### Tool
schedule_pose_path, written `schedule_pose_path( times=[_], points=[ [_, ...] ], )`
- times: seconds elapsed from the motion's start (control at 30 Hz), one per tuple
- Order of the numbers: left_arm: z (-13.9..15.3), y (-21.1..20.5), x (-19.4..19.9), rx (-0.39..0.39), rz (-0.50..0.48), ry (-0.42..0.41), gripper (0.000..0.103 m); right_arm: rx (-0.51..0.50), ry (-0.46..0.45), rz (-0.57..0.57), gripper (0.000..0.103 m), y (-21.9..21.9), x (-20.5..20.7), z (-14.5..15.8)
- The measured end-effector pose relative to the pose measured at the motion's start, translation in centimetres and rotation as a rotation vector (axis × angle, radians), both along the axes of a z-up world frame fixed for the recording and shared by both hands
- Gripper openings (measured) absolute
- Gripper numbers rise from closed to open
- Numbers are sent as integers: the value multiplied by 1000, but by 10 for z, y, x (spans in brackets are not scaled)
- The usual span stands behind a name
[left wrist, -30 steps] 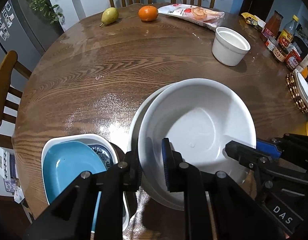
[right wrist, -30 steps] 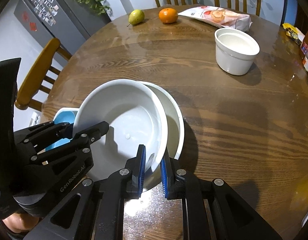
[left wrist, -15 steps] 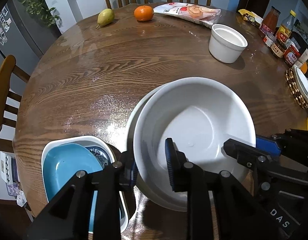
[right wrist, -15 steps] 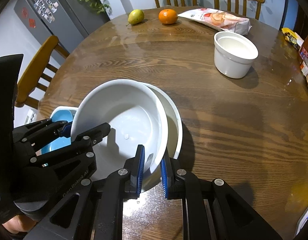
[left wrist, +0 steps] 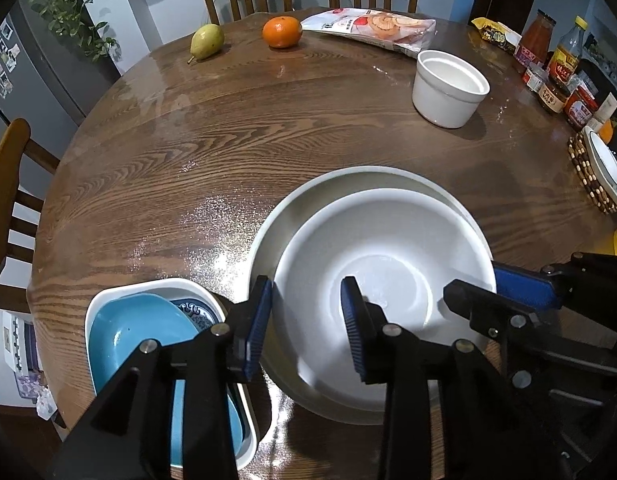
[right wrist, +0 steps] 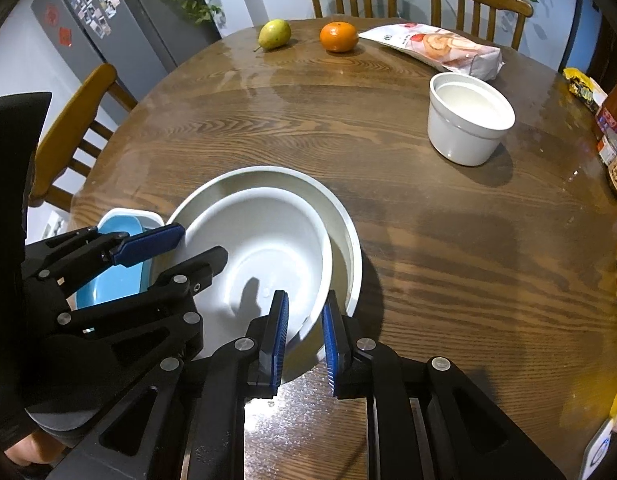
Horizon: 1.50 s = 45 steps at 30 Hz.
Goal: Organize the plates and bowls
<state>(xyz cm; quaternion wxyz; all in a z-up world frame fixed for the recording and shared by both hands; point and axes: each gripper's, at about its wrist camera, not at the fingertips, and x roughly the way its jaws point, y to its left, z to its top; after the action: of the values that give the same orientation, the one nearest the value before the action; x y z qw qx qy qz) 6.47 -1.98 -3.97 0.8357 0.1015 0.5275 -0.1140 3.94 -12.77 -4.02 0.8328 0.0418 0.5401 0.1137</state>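
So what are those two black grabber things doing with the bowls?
A person holds a grabber in each hand and is stacking dishes on the wooden table. A smaller white bowl now sits inside a bigger white bowl. The left gripper straddles its rim with jaws opening, pads off it. The right gripper has jaws close around the near rim. Blue dishes wait beside them.

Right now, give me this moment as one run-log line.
left claw: opening, astride inner bowl rim | right claw: astride rim, grip unclear | inner bowl nested in outer bowl | ramekin: apart
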Motion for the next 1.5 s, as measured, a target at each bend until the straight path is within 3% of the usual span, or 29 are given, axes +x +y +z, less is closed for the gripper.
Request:
schedule_pose_path(
  times=[0.27, 0.37, 0.47, 0.57, 0.7, 1.2, 1.5],
  points=[
    [2, 0, -1, -9, 1, -9, 38, 5, -8, -10, 17, -1, -2, 3],
    [5, 0, -2, -19, 2, -13, 43, 13, -16, -20, 17, -4, -2, 5],
    [9, 1, -4, -18, 4, -26, 54, 24, -30, -34, 18, -8, -4, 8],
    [15, 3, -6, -15, 16, -48, 63, 36, -43, -51, 26, -13, -5, 10],
    [21, 9, -7, -32, 33, -60, 65, 57, -67, -78, 43, -20, -9, 15],
    [32, 4, -19, -46, 36, -83, 83, 103, -108, -106, 44, -34, -25, 28],
    [34, -7, -25, -39, 19, -82, 86, 141, -117, -177, 44, -61, -35, 31]
  ],
)
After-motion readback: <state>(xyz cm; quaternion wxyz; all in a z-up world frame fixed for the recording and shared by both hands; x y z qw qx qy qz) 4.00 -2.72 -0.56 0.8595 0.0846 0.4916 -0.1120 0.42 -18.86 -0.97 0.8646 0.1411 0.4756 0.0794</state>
